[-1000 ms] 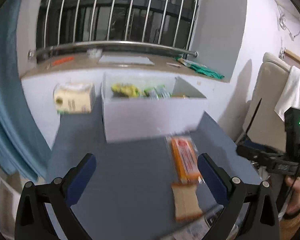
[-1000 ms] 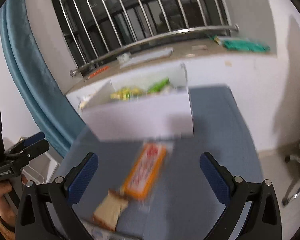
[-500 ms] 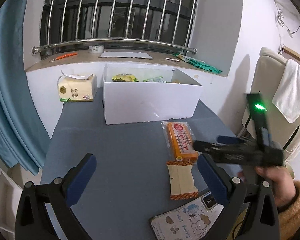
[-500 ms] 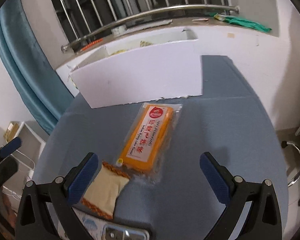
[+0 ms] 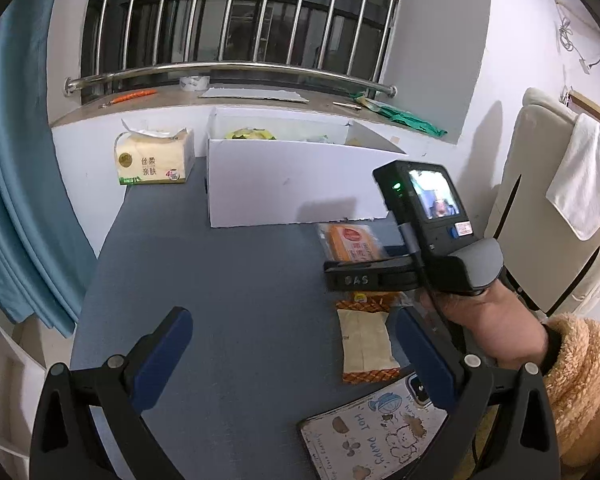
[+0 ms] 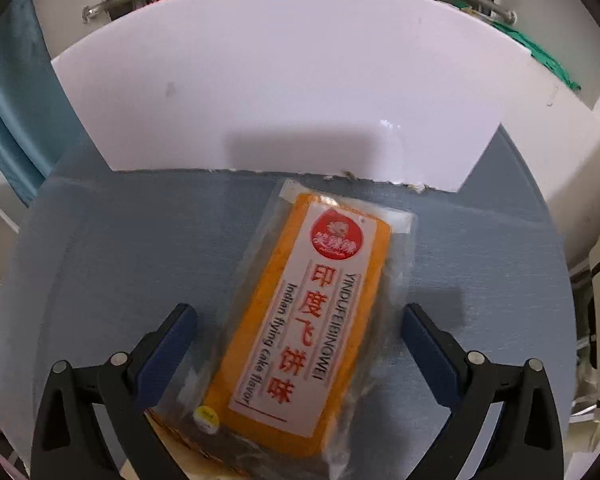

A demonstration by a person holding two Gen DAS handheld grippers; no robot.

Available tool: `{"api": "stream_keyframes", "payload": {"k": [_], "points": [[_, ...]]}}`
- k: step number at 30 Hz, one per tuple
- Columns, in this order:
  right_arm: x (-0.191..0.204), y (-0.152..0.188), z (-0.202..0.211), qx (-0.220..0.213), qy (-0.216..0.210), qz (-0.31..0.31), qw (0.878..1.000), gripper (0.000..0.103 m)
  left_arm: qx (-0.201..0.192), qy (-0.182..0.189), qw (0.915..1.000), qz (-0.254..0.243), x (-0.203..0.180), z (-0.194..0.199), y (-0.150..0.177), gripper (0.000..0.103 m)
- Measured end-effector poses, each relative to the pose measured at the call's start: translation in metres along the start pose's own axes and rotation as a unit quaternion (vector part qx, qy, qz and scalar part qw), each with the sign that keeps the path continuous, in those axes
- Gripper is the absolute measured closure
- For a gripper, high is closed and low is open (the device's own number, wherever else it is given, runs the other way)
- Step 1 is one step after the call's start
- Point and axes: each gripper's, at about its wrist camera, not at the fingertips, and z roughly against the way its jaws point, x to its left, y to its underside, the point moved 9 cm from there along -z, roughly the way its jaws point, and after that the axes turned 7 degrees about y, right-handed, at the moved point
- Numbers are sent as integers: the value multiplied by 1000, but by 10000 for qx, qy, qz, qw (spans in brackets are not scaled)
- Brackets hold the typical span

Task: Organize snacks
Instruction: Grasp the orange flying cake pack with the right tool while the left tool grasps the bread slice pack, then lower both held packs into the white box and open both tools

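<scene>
Left wrist cam sits back and fairly high, looking down the blue-grey tabletop [image 5: 228, 280] toward the barred window. Right wrist cam is way closer, tilted steeply down. Both catch the white cardboard box [image 5: 284, 184] [image 6: 284, 92] and the orange clear-wrapped cake packet [image 5: 352, 242] [image 6: 320, 320].

I'm working in a lived-in home room. A barred window [image 5: 236, 20] with blue curtain [image 5: 16, 184], a tissue pack [image 5: 154, 160] and a towel-draped chair [image 5: 556, 200] surround my table [image 5: 220, 300].
</scene>
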Motion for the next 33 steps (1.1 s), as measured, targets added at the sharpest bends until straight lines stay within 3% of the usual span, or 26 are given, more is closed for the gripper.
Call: {"api": "stream_keyframes", "payload": {"k": [1, 3, 9, 14, 19, 24, 28, 30, 33], "points": [[1, -1, 3, -65, -47, 47, 10000, 27, 11, 7, 10000, -19, -1, -1, 1, 0], [1, -1, 9, -45, -111, 151, 9998, 43, 47, 4, 10000, -55, -2, -2, 2, 0], [-21, 0, 23, -164, -481, -42, 9987, 44, 343, 201, 9989, -246, -19, -20, 8, 0], [-50, 9, 78, -688, -710, -166, 9950, 44, 960, 395, 9931, -543, -41, -56, 24, 0], [-89, 23, 121, -1105, -818, -575, 9888, 43, 1596, 135, 9842, -752, -51, -98, 37, 0], [-118, 47, 140, -1286, -820, -898, 9842, 43, 1784, 56, 9822, -584, -50, -119, 38, 1], [-125, 60, 145, -1281, -849, -1000, 9830, 43, 1724, -121, 9809, -897, -51, -122, 37, 56], [-121, 62, 141, -1273, -852, -989, 9832, 43, 1721, 257, 9830, -584, -48, -120, 35, 56], [-120, 64, 135, -1259, -944, -986, 9826, 43, 1583, 192, 9848, -682, -43, -112, 31, 56]]}}
